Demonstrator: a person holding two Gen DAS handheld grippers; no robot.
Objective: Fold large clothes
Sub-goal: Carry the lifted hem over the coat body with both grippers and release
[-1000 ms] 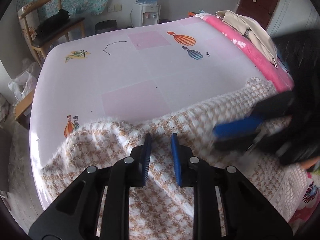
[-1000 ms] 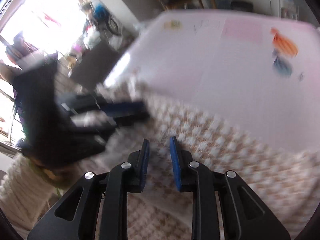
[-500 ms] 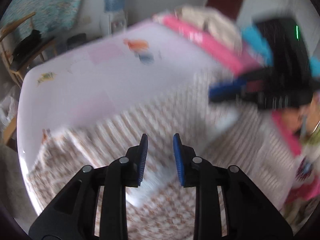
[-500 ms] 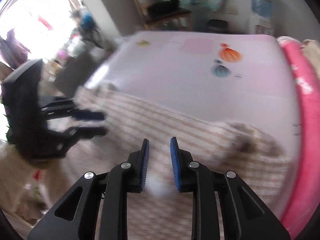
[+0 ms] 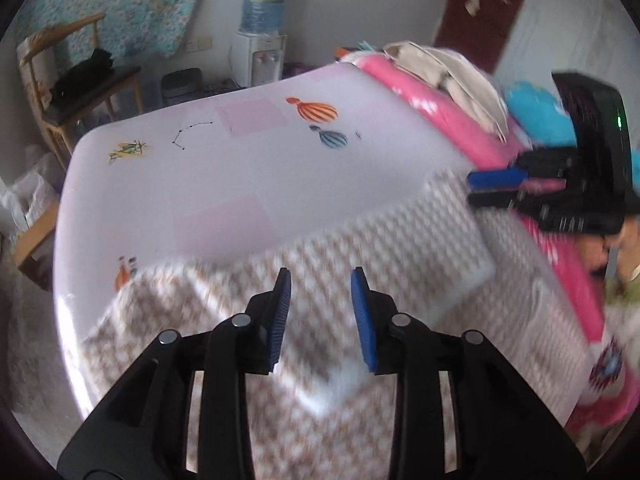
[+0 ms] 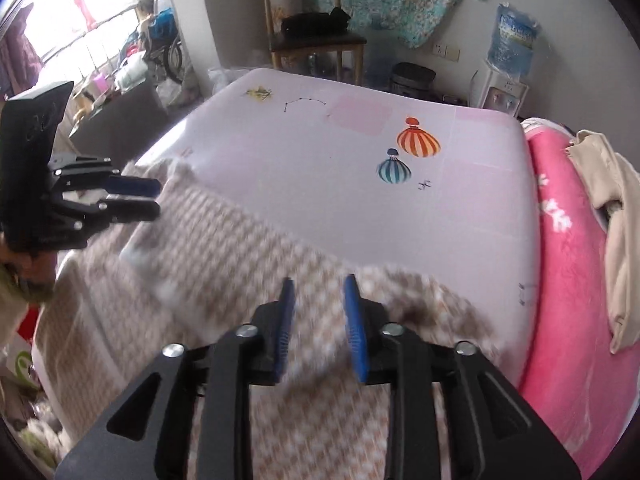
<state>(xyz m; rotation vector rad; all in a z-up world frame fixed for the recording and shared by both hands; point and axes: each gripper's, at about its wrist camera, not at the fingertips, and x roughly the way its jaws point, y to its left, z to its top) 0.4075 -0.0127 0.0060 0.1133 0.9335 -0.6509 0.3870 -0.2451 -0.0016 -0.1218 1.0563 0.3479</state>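
A brown-and-white checked garment (image 5: 360, 248) (image 6: 224, 248) lies spread over the near half of the bed, with a pale inner side showing at a turned-over corner (image 5: 340, 392). My left gripper (image 5: 320, 312) hovers above its middle, jaws opening, nothing between the blue pads. In the right wrist view the left gripper (image 6: 136, 198) sits at the garment's left edge. My right gripper (image 6: 318, 320) hangs over the garment's right part, jaws also opening and empty. From the left wrist view the right gripper (image 5: 496, 188) shows near the garment's far right corner.
The bed has a pale pink sheet (image 5: 248, 168) (image 6: 360, 184) printed with balloons. A rolled pink blanket (image 6: 560, 240) with beige clothes (image 6: 612, 208) on it runs along the right side. A wooden chair (image 6: 316, 40), a water dispenser (image 5: 260, 56) and a bin stand beyond the bed.
Both grippers have risen from the garment and their jaws stand wider. The right gripper has swung across to the garment's right side, and the views have tilted up toward the far wall.
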